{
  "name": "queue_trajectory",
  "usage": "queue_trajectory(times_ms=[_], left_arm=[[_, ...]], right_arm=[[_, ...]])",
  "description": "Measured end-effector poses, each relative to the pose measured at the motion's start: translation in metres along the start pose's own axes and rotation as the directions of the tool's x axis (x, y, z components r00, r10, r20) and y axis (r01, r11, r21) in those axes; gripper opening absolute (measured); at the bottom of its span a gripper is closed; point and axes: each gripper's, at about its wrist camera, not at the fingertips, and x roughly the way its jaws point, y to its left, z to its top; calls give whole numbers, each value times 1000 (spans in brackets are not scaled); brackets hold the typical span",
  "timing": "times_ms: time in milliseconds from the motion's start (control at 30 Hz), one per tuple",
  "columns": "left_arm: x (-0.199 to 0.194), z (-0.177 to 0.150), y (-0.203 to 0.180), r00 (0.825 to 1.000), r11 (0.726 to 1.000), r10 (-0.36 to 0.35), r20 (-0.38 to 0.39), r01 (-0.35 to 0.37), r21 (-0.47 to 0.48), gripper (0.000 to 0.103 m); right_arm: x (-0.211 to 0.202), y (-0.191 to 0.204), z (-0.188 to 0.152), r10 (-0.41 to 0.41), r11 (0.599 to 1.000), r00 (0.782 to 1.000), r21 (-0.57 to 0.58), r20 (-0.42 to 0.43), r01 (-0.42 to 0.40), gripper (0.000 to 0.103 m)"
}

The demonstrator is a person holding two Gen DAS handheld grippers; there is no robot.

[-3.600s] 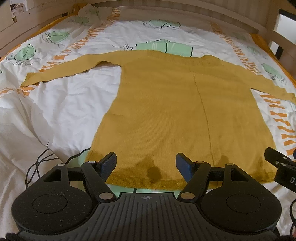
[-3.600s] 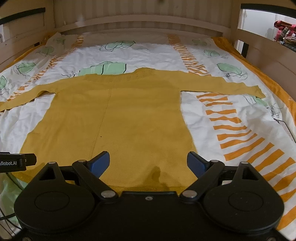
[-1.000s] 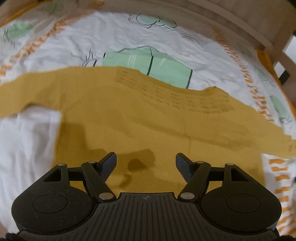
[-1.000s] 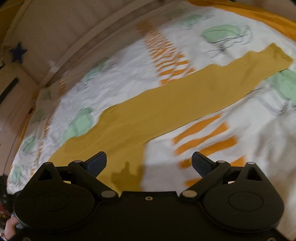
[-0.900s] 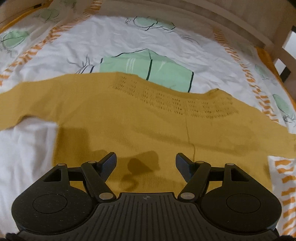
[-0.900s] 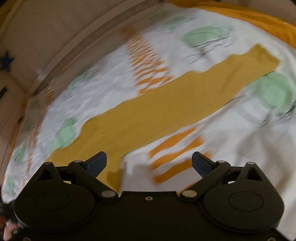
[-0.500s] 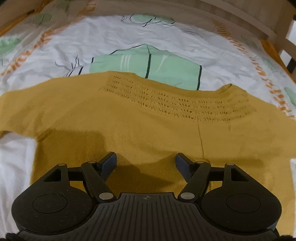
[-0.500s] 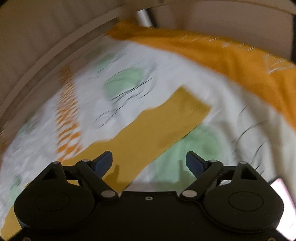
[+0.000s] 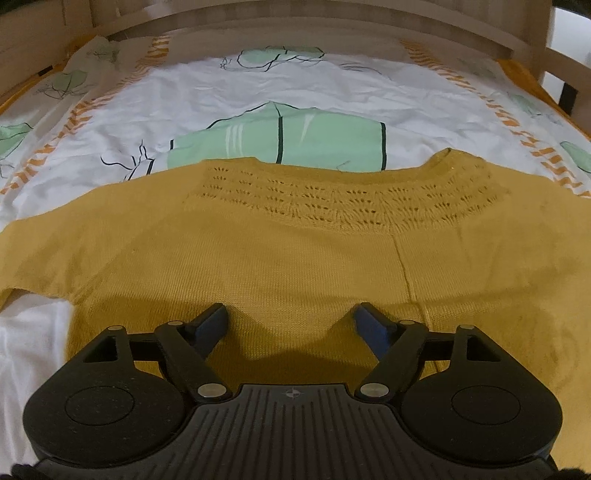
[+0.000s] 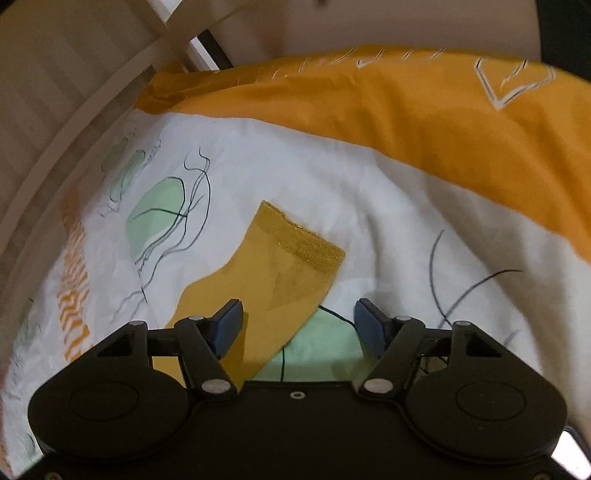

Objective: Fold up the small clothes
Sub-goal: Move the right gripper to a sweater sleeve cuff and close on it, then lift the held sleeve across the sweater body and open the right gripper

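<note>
A mustard-yellow knit sweater (image 9: pixel 295 251) lies flat on the bed, its lace-patterned neckline toward the headboard. My left gripper (image 9: pixel 291 321) is open and empty, low over the sweater's upper chest just below the neckline. In the right wrist view the end of the sweater's right sleeve (image 10: pixel 280 273) with its ribbed cuff (image 10: pixel 306 240) lies on the sheet. My right gripper (image 10: pixel 299 321) is open and empty, hovering just short of the cuff, with the sleeve passing between the fingers.
The bed has a white sheet (image 9: pixel 207 96) printed with green and orange shapes. A wooden headboard (image 9: pixel 295 33) bounds the far side. An orange blanket (image 10: pixel 424 110) lies beyond the cuff, next to a wooden rail (image 10: pixel 74 122).
My left gripper moved up from the hem to below the neckline. My right gripper swung right along the sleeve and now sits at the cuff. Both stayed open.
</note>
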Motion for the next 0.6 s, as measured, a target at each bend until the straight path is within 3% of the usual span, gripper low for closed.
queue_trajectory(times_ms=[67, 133, 167, 200, 400, 600], left_arm=[[0, 2, 2, 1000, 1000, -12, -11, 12, 1, 76], [0, 4, 5, 999, 1000, -31, -25, 31, -1, 76], [0, 5, 6, 999, 999, -42, -32, 42, 0, 76], [-1, 7, 9, 998, 998, -57, -39, 57, 2, 75], [-11, 9, 23, 991, 994, -110, -74, 111, 8, 75], [-25, 18, 47, 989, 993, -119, -90, 118, -15, 74]], right_arm=[[4, -1, 1, 16, 1000, 1000, 13, 11, -16, 61], [8, -4, 3, 40, 998, 999, 37, 14, -41, 44], [11, -6, 4, 45, 998, 999, 49, 4, -45, 22], [13, -7, 5, 43, 997, 999, 61, -3, -42, 15], [-5, 20, 5, 57, 998, 997, -37, 44, -56, 13], [-47, 83, 8, 135, 978, 989, -167, 62, -123, 13]])
